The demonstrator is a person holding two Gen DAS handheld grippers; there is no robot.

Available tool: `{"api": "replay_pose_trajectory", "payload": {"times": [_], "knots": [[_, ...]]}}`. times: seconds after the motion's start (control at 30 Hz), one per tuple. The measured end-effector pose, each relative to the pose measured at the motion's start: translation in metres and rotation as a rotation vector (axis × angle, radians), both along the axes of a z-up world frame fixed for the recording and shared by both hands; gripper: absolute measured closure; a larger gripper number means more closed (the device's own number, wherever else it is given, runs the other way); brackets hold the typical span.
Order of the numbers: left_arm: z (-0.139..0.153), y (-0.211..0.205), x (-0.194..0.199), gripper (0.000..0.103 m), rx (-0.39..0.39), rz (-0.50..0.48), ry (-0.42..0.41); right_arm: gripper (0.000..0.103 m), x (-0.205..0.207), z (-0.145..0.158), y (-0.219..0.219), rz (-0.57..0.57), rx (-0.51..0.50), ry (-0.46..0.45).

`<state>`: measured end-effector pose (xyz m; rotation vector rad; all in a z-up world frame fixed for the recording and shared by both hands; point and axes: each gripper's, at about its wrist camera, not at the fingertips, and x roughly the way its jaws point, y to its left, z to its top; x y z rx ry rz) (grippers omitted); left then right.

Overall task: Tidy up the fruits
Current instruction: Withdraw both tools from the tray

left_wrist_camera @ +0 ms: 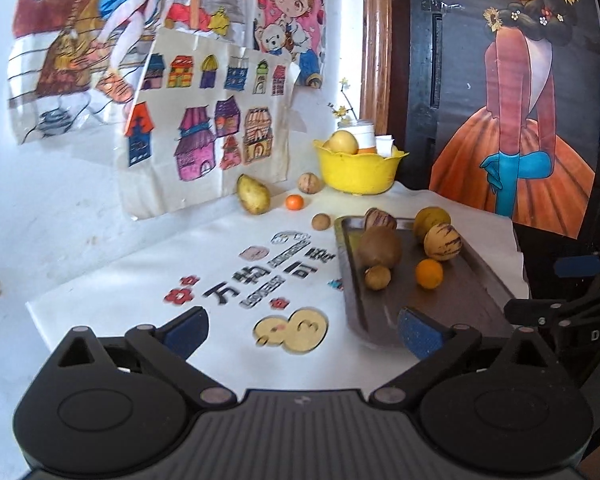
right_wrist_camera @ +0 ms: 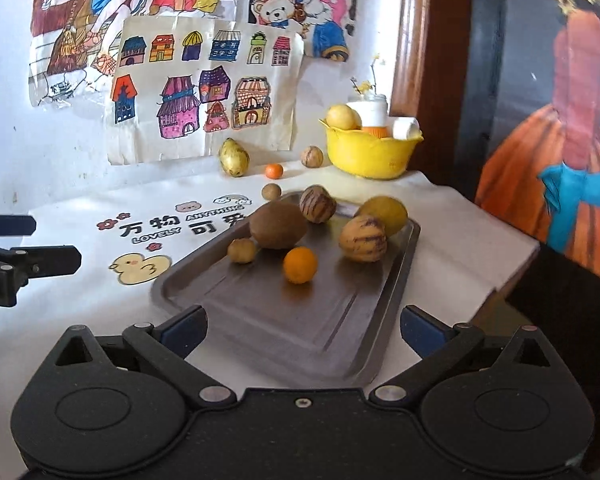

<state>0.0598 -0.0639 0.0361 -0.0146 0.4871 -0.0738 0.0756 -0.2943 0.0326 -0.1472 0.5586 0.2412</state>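
Both grippers, left & right, fingers spread wide, nothing held. Six fruits on grey metal tray; green-yellow pear, small orange tangerine, two walnuts loose on tabletop near yellow plastic bowl. Imo come in low, grab one fruit at a time.

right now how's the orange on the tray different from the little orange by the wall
The orange on the tray looks larger and yellower; the little orange by the wall looks smaller and a deeper reddish orange. The first sits inside the metal tray among other fruit; the second rests on the white cloth near the back, apart from the tray. Both are round, orange and untouched by either gripper.
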Motion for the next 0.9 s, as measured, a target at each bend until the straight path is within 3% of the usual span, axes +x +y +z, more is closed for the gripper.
{"api": "replay_pose_trajectory", "payload": {"times": [0.17, 0.37, 0.6, 0.9], "knots": [[-0.006, 0.023, -0.010, 0.000, -0.039, 0.036, 0.016, 0.001, -0.030, -0.008, 0.020, -0.063, -0.064, -0.032], [-0.014, 0.046, -0.015, 0.000, -0.071, 0.080, 0.043, 0.001, -0.053, -0.013, 0.035, -0.128, 0.011, -0.040], [-0.019, 0.065, -0.020, 0.000, -0.072, 0.116, 0.051, 0.001, -0.058, -0.015, 0.062, -0.079, 0.010, 0.009], [-0.019, 0.094, -0.020, 0.000, -0.084, 0.213, 0.063, 0.001, -0.051, -0.013, 0.100, 0.019, 0.079, 0.042]]}}
